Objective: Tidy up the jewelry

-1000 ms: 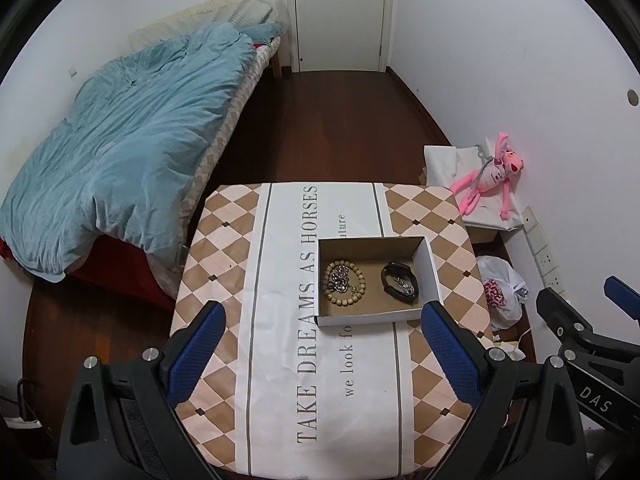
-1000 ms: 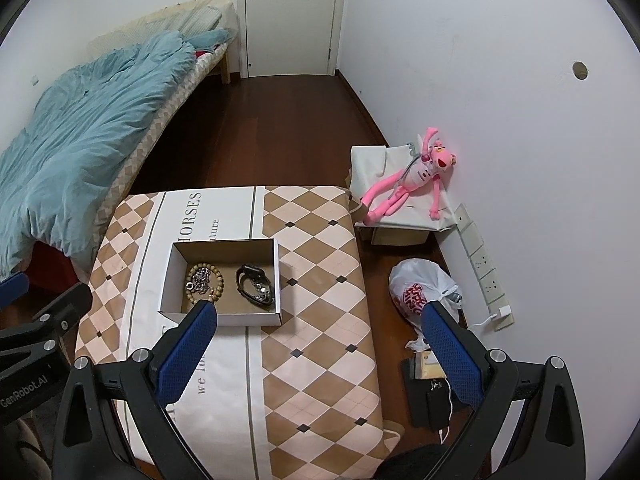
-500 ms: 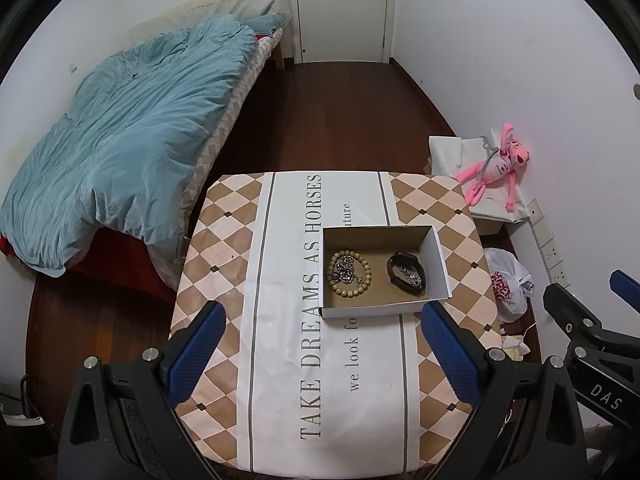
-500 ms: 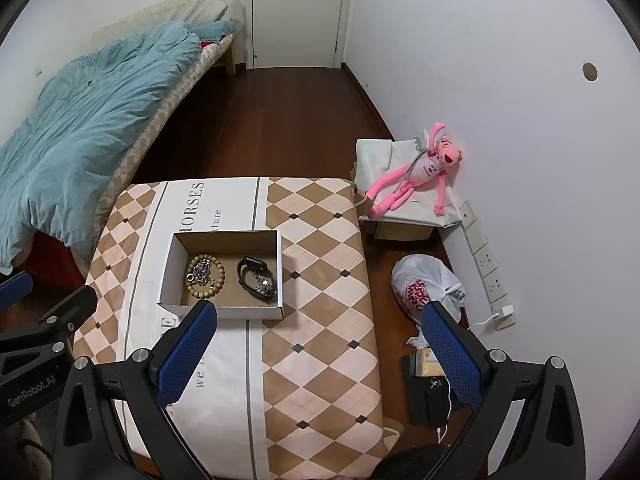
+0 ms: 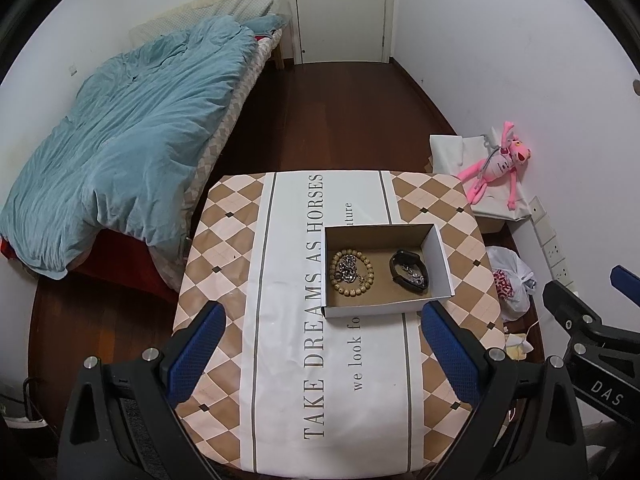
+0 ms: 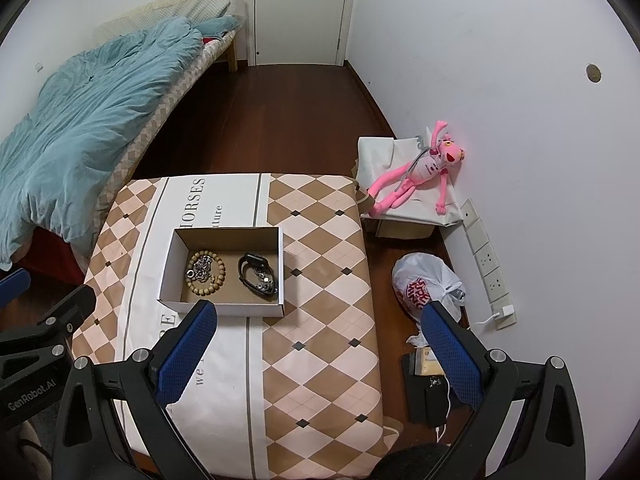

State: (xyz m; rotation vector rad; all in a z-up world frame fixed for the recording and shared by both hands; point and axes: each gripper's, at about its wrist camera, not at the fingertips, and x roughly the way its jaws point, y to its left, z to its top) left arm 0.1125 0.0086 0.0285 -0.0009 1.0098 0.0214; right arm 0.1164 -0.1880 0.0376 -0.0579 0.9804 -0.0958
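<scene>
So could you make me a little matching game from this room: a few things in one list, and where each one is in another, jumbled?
Things:
1. bead bracelet
2. black watch
3. pink plush toy
4. blue duvet

Places:
A. on the bed
B. right half of the cardboard box
C. on a white-covered box by the wall
D. left half of the cardboard box, ringed around a metal chain

Pairs: 1-D, 2-B, 3-C, 4-A
</scene>
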